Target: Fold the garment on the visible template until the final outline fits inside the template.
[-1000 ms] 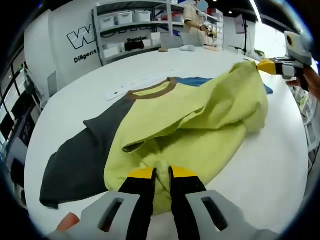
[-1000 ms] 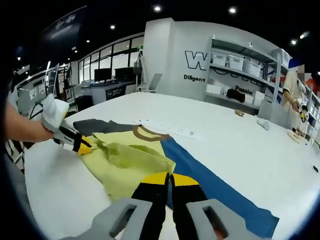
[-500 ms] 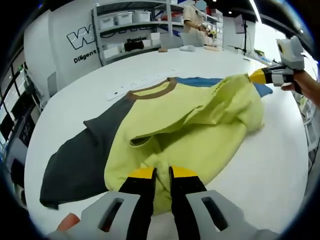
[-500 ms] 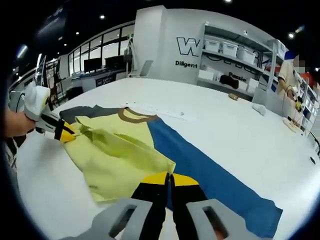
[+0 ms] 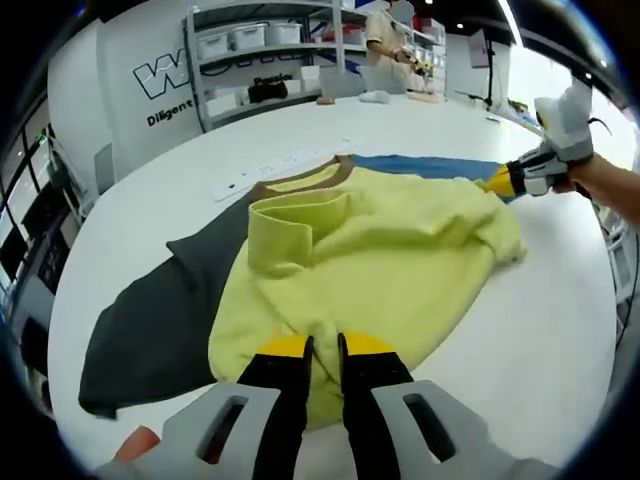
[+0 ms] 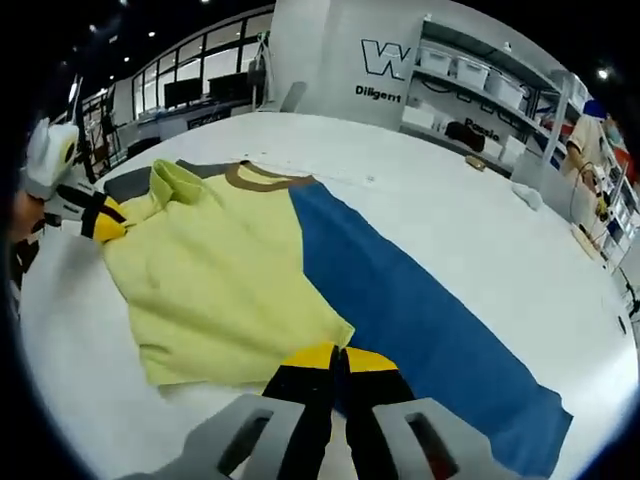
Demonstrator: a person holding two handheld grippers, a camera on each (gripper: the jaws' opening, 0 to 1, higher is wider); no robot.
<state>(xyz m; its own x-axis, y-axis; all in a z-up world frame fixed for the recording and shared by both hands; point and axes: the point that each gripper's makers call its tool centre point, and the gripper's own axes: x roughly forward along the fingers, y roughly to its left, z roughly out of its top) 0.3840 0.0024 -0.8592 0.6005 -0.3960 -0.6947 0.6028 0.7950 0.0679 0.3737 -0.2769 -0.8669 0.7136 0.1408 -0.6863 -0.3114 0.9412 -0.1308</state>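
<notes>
A garment lies on the white table (image 5: 545,330): yellow-green body (image 5: 380,270), brown collar (image 5: 305,180), dark grey sleeve (image 5: 150,320), blue sleeve (image 5: 425,163). My left gripper (image 5: 322,345) is shut on the near yellow edge. At the right, a hand holds my right gripper (image 5: 497,182), shut on the yellow fabric low over the blue sleeve. In the right gripper view the body (image 6: 220,290) lies flat beside the long blue sleeve (image 6: 420,320). My right gripper (image 6: 338,355) pinches its edge and my left gripper (image 6: 108,224) pinches the far corner. A doubled-over yellow flap (image 5: 295,215) sits near the collar.
A white strip with dark marks (image 5: 285,160) lies on the table beyond the collar. Grey shelves with bins (image 5: 260,50) and a person (image 5: 385,35) stand at the back. An orange object (image 5: 135,442) shows at the near left edge. Bare table stretches to the right of the garment.
The raised yellow fold has come down and now lies spread flat. My right gripper has dropped toward the table and pulled the fabric outward. My left gripper has held its place.
</notes>
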